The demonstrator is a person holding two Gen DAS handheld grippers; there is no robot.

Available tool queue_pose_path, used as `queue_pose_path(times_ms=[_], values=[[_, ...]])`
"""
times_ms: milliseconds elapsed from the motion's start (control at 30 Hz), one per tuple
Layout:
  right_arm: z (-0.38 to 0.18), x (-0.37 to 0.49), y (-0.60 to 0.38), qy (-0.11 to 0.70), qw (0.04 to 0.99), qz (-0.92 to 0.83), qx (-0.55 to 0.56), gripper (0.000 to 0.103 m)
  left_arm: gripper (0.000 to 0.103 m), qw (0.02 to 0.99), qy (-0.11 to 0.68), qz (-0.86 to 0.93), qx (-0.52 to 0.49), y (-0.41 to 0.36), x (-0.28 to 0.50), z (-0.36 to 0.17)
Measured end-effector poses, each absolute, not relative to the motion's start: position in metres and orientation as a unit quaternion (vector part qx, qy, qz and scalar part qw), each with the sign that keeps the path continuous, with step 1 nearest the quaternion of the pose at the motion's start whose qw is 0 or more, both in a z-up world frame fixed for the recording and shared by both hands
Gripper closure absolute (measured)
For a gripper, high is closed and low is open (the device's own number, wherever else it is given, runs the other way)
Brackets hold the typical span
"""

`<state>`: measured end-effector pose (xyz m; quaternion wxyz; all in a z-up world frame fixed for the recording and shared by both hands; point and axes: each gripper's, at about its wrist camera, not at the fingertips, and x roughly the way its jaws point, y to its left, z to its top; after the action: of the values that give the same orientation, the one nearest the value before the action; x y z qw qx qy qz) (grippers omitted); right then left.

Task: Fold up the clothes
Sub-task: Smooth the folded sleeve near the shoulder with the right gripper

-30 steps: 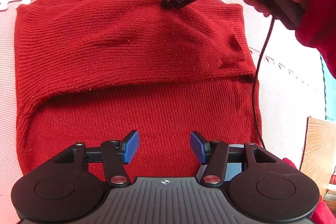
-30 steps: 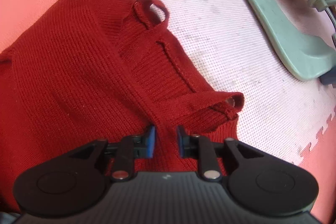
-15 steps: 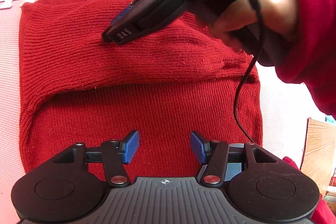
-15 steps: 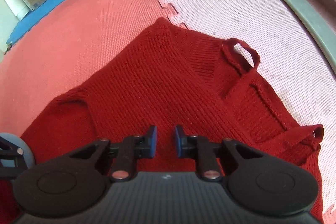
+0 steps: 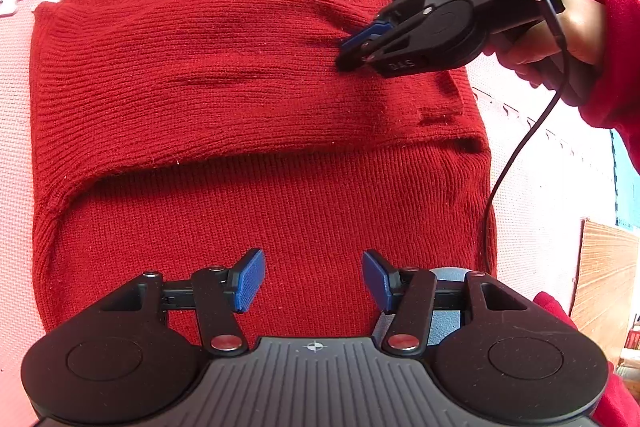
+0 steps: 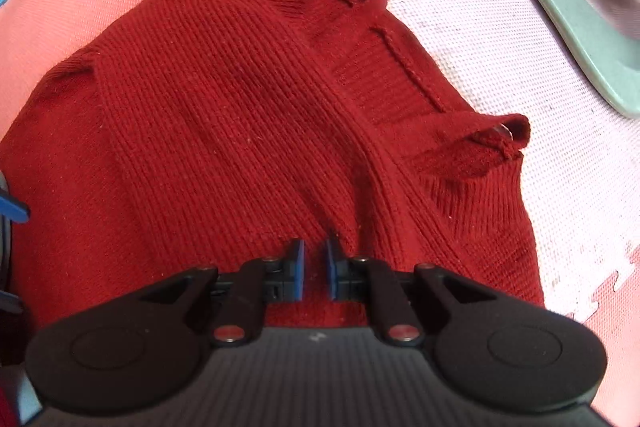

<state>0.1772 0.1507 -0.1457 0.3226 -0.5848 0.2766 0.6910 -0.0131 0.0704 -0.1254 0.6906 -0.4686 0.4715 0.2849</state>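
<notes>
Far L of the left wrist view: pale pink foam mat, w/ the red knit sweater lying flat on it, filling most of the frame. Sweater was already partly folded, an upper layer lying across the chest w/ its edge running L to R above the lower body. Two thin loops at the neckline, top centre.

Bottom centre: left gripper hovered over the sweater's lower hem area, jaws standing apart, blue pads w/ nothing between them, no cloth touched as far as could be seen.

Further R: right gripper came in from upper R, held by a hand in a red sleeve, a black cable hanging from it. Its tips were down on the folded layer near the sweater's R shoulder. Jaws had just been closing; in the right wrist view the blue pads sat nearly together w/ a small gap, and knit ridged up right at the tips. Can't tell if cloth was actually pinched.

Right wrist view, L to R: red mat tile, sweater, then white tile w/ a grey-green curved base at far R.
</notes>
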Motion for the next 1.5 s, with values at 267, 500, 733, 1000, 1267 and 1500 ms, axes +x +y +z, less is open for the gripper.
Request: queue_pose_path(times_ms=[267,500,733,1000,1267,1500], values=[[-0.117,0.156,0.16,0.301,0.32,0.731,-0.522,0.09,0.047,0.696,0.469,0.292,-0.459,0.07,-0.012,-0.118],[-0.141,0.112,0.214,0.299,0.374,0.753,-0.451,0.09,0.047,0.704,0.475,0.285,-0.445,0.066,-0.006,-0.108],[-0.164,0.143,0.208,0.305,0.396,0.72,-0.482,0.091,0.047,0.702,0.471,0.281,-0.454,0.066,-0.011,-0.111],[-0.164,0.205,0.192,0.302,0.446,0.669,-0.513,0.087,0.047,0.702,0.472,0.28,-0.453,0.069,-0.013,-0.112],[-0.14,0.215,0.174,0.322,0.476,0.672,-0.468,0.085,0.047,0.704,0.474,0.28,-0.449,0.066,-0.013,-0.111],[-0.152,0.17,0.128,0.289,0.398,0.716,-0.495,0.085,0.047,0.708,0.48,0.275,-0.44,0.061,-0.005,-0.107]])
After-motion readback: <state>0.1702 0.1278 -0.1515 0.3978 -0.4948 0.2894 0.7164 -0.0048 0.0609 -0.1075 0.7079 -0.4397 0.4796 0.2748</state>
